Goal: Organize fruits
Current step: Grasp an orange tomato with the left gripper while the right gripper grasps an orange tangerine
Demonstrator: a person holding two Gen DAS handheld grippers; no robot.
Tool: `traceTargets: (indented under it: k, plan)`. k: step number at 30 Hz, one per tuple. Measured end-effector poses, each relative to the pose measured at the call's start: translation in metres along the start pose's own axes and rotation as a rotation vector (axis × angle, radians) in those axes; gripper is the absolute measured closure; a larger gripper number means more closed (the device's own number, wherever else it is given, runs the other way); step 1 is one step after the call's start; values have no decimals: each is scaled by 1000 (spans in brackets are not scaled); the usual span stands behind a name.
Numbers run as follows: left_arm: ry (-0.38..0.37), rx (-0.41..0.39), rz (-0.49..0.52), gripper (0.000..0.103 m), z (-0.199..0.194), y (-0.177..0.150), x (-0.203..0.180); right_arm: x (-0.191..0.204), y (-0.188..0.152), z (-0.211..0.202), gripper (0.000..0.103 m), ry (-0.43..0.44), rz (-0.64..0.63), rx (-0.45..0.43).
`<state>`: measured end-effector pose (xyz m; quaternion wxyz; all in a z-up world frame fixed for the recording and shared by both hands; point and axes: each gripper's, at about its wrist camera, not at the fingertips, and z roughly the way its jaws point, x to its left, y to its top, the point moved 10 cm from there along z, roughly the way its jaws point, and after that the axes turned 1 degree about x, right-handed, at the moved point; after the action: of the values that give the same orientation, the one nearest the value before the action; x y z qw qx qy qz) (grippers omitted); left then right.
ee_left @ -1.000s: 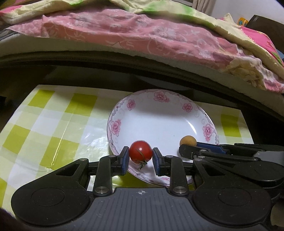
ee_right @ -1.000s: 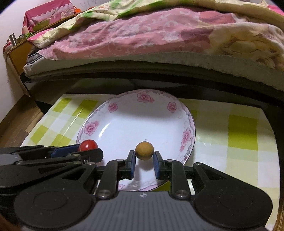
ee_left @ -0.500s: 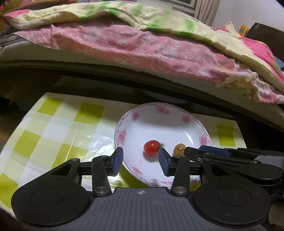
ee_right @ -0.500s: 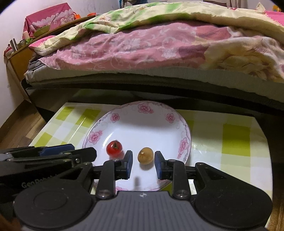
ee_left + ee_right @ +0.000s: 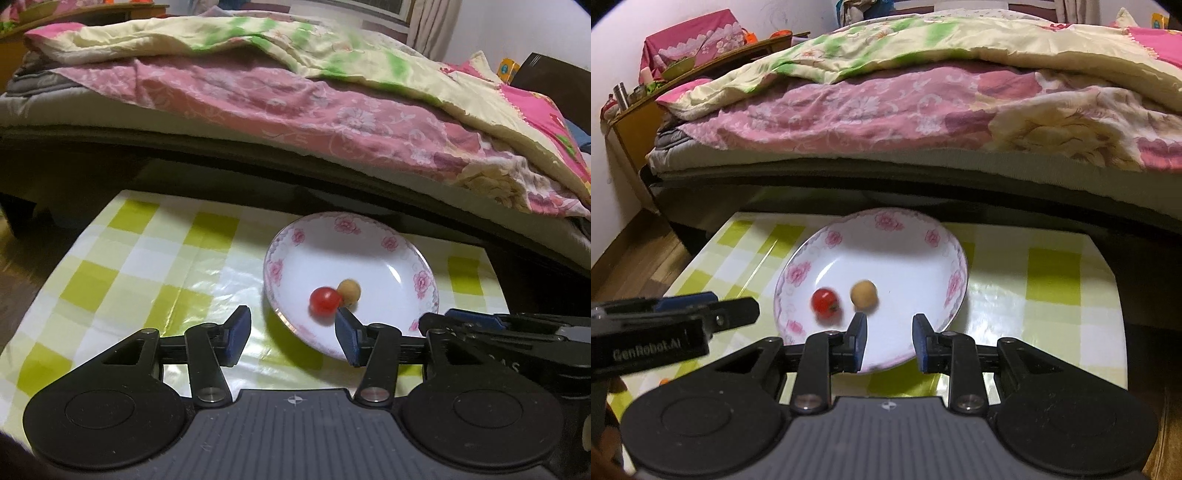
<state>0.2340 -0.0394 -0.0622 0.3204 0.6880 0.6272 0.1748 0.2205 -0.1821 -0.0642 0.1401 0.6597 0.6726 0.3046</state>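
A red cherry tomato (image 5: pixel 324 301) and a tan round fruit (image 5: pixel 349 291) lie side by side in a white plate with pink flowers (image 5: pixel 391 266). They also show in the right wrist view: tomato (image 5: pixel 825 301), tan fruit (image 5: pixel 864 294), plate (image 5: pixel 923 258). My left gripper (image 5: pixel 291 338) is open and empty, held back over the plate's near left rim. My right gripper (image 5: pixel 889 341) is open and empty, above the plate's near edge. Each gripper shows at the side of the other's view.
The plate stands on a low table with a yellow-green checked cloth (image 5: pixel 147 266). A bed with a pink and cream quilt (image 5: pixel 295 96) runs right behind the table. Wooden floor (image 5: pixel 635 254) lies to the left.
Both grippers opened and let go of their fruits onto the plate, then pulled back and up. The tomato and the tan fruit now rest close together.
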Motion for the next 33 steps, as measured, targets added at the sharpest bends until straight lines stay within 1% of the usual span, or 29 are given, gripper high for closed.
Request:
traceTargets:
  k: [12,25,29,33]
  plan:
    - [9,19,-4,43,-23,-26,17,15,-37,-12,73,12,-45,59]
    - [61,35,-87,41,-45,-49,64,36,-64,-22,73,46,-79,97]
    - [83,49,-111,41,-46,-56,79,48,-68,-22,73,63,-98,105]
    - [102,87,-125,41,-36,-66,89,57,-72,-23,73,78,-113,110]
